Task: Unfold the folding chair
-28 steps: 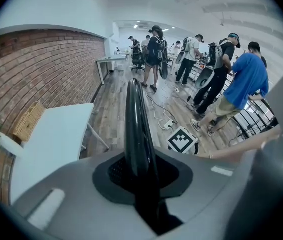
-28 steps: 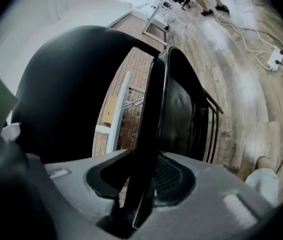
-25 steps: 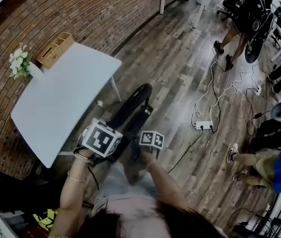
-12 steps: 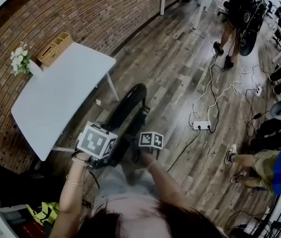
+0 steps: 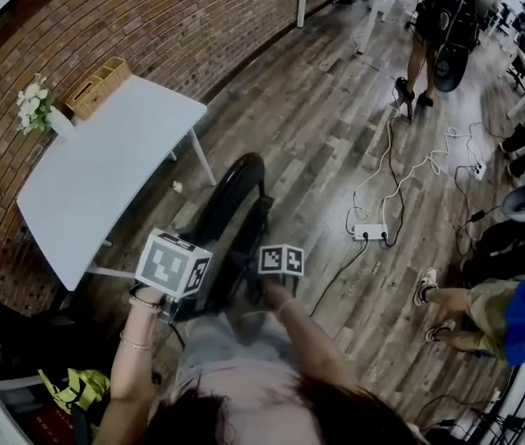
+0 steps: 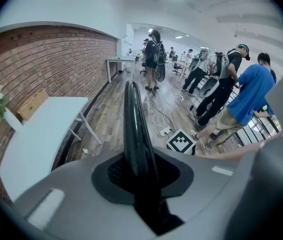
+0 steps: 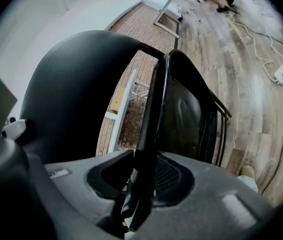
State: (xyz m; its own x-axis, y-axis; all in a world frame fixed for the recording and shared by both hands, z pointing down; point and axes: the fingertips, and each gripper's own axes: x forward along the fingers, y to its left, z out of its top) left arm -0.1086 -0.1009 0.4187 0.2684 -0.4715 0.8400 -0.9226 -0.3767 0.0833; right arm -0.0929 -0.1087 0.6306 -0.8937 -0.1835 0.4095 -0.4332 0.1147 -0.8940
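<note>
The black folding chair [image 5: 231,209] stands folded on the wooden floor in front of me, seen edge-on in the head view. My left gripper [image 5: 198,290] is at its lower left. In the left gripper view the left gripper [image 6: 141,173] is shut on the chair's curved black edge [image 6: 133,124], which runs straight up from the pads. My right gripper [image 5: 261,284] is beside it on the chair's right. In the right gripper view the right gripper [image 7: 141,176] is shut on a thin black panel edge [image 7: 151,129], with the rounded backrest [image 7: 74,91] at the left and the seat [image 7: 189,111] at the right.
A white table [image 5: 105,170] with a wicker basket [image 5: 97,85] and white flowers [image 5: 32,108] stands left of the chair against the brick wall. A power strip [image 5: 370,233] and cables lie on the floor at the right. People stand at the right edge [image 5: 513,318] and far back [image 5: 434,17].
Both grippers and the chair have shifted a little to the left in the head view, still gripped the same way. The person at the back has walked further off.
</note>
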